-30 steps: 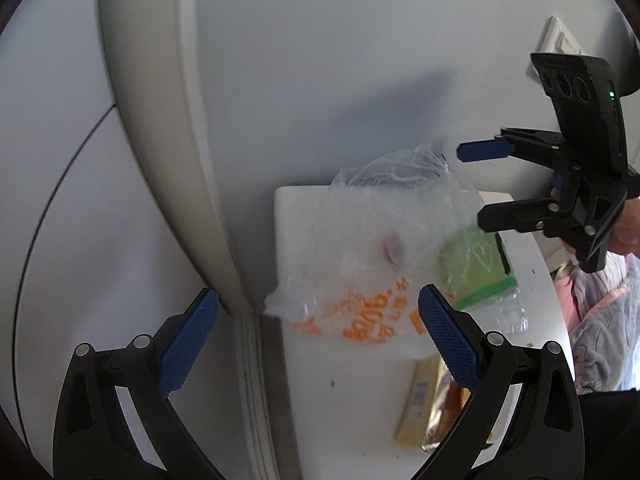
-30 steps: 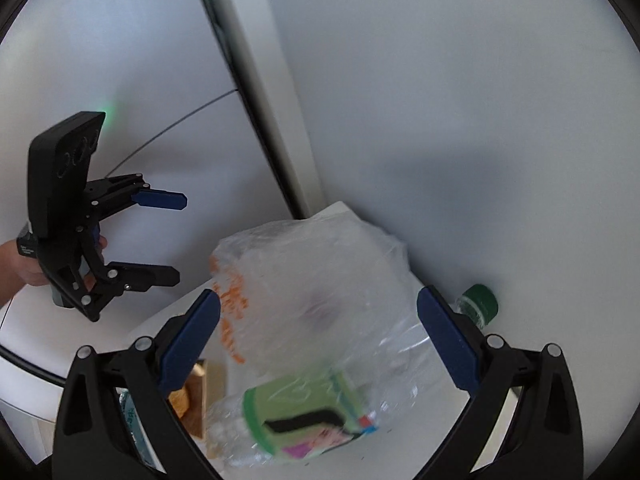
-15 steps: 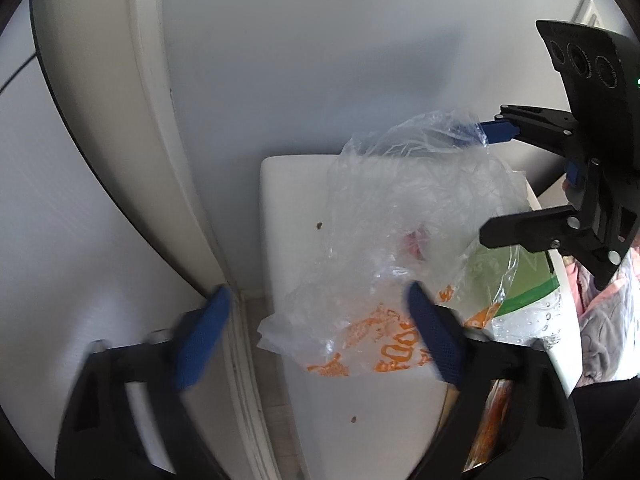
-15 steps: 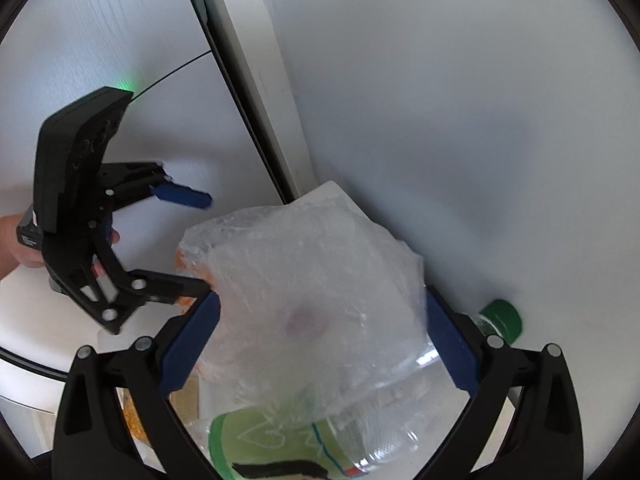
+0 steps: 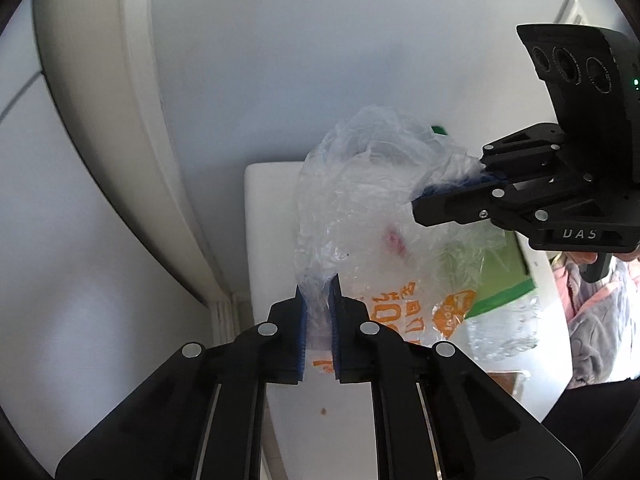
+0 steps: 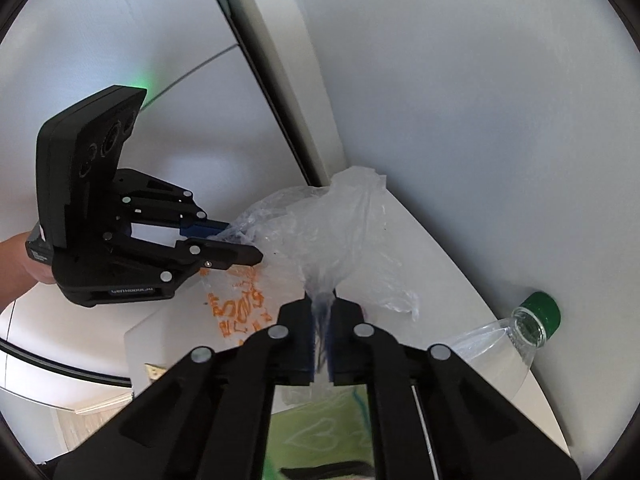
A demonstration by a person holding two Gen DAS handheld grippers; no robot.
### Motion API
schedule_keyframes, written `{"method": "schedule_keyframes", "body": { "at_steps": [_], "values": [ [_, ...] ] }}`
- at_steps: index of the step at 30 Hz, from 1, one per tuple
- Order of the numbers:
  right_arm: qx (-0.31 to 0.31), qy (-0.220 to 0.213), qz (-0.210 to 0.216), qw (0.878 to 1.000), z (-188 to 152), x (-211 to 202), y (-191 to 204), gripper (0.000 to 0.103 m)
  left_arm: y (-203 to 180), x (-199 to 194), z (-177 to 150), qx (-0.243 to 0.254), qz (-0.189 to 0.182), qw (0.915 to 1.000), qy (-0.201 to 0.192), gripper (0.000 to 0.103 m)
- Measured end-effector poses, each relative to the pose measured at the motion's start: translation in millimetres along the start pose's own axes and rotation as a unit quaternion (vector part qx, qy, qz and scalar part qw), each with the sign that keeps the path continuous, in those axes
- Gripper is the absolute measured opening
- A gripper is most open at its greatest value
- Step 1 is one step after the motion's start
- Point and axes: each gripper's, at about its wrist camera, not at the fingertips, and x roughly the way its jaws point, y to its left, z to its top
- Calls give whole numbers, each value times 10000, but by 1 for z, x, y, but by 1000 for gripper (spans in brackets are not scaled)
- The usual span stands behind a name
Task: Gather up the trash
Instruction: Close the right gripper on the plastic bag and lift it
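Plastic bag (image 5: 360,216) pinched between both hand-held grippers

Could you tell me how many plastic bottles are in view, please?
1: the clear plastic bottle with a green cap lies on the white table by the wall, partly under the plastic bag; more could be hidden.

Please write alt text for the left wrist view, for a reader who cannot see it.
The left gripper is shut on the near edge of a clear plastic bag with orange print, while the right gripper pinches its far edge. The bag sits over a white surface beside a plastic bottle with a green label.
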Motion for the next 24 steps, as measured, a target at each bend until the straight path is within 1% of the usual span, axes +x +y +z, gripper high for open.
{"method": "schedule_keyframes", "body": {
  "at_steps": [6, 10, 12, 16, 18, 24],
  "values": [
    [-8, -146, 52, 9999, 2, -30, 24, 6, -12, -45, -6, -154, 77, 9997, -169, 8],
    [-53, -184, 121, 9997, -6, -56, 47, 6, -27, -72, -6, -202, 162, 9994, -212, 8],
    [-83, -179, 162, 9997, -11, -66, 63, 6, -34, -91, -14, -259, 195, 9992, -232, 8],
    [-133, -114, 251, 9995, -29, -79, 93, 6, -47, -121, -39, -349, 254, 9988, -239, 8],
    [-170, -71, 293, 9994, -36, -78, 105, 6, -54, -134, -54, -394, 278, 9986, -224, 8],
    [-330, 111, 477, 9983, -65, -75, 141, 6, -70, -157, -106, -644, 370, 9971, -164, 8]
  ]
}}
